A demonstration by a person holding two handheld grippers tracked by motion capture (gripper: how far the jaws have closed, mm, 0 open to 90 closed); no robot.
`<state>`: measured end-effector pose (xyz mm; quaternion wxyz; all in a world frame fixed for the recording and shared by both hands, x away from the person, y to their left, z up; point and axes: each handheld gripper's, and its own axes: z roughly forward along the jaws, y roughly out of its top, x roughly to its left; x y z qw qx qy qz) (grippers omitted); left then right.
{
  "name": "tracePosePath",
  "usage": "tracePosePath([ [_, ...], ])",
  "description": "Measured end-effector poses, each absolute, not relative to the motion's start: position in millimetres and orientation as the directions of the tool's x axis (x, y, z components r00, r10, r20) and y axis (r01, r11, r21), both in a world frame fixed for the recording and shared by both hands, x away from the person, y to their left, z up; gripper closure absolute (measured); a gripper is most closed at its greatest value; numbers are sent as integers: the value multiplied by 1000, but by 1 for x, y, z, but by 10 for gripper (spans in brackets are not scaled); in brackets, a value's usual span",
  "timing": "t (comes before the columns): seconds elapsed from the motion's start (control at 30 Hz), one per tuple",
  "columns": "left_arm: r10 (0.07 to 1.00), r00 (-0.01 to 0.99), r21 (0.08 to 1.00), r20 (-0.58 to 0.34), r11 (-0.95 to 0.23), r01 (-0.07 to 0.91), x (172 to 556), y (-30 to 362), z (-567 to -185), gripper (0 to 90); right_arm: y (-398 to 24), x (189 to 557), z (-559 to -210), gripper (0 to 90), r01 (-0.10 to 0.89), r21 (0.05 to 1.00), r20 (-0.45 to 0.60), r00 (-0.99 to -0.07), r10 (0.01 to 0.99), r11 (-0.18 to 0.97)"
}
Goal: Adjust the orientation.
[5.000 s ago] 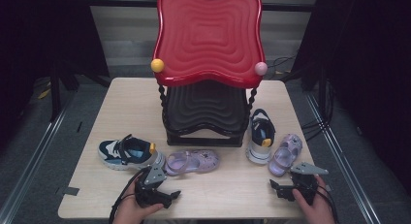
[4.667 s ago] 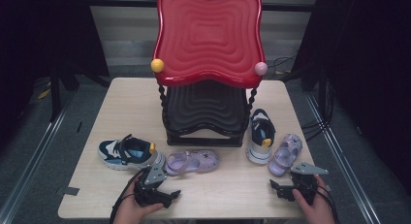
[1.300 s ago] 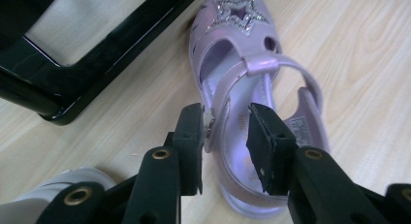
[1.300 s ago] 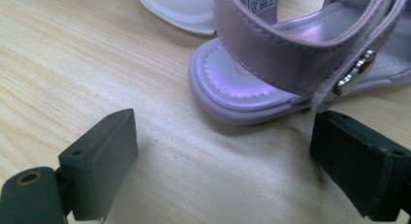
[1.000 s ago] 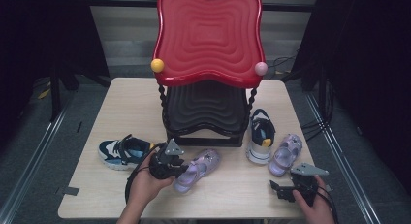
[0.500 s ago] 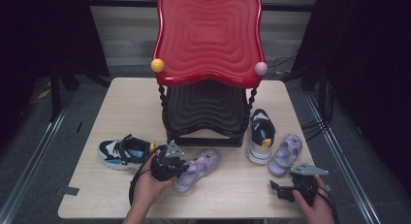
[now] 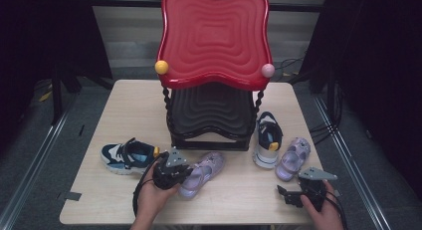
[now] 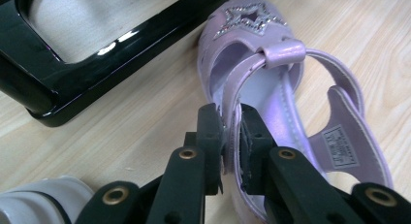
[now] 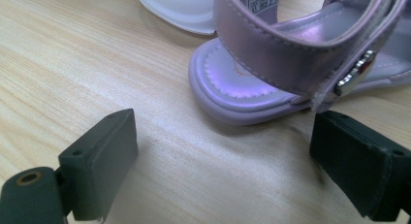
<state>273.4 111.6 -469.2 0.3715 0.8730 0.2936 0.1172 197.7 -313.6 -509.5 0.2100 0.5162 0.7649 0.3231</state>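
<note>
A lilac sandal (image 7: 205,170) (image 8: 286,103) with a glittery star on its toe lies slanted on the wooden table (image 7: 124,105), in front of the rack. My left gripper (image 7: 187,175) (image 8: 231,132) is shut on that sandal's side edge near the heel. Its jaws have just been closing, and the edge is pinched between the pads. A second lilac sandal (image 7: 293,158) (image 9: 271,64) lies at the right. My right gripper (image 7: 284,195) (image 9: 223,151) rests open on the table just short of its heel, touching nothing.
A two-tier rack stands mid-table, with a red wavy top tray (image 7: 214,36) over a black lower shelf (image 7: 211,110) (image 8: 97,49). A navy sneaker (image 7: 127,155) lies left of my left gripper. Its mate (image 7: 267,140) stands beside the right sandal.
My left hand has come forward from the table's front edge to the left sandal, which now lies slanted instead of sideways. The jaws have shut on its edge. The right hand has not moved.
</note>
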Motion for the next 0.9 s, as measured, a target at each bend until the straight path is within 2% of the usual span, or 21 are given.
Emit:
tracePosePath([
  [0.9,618,786,791,-3,-479,380,267,114,-416,819,-314,198,-509,95,654,711,13,-379,925,258],
])
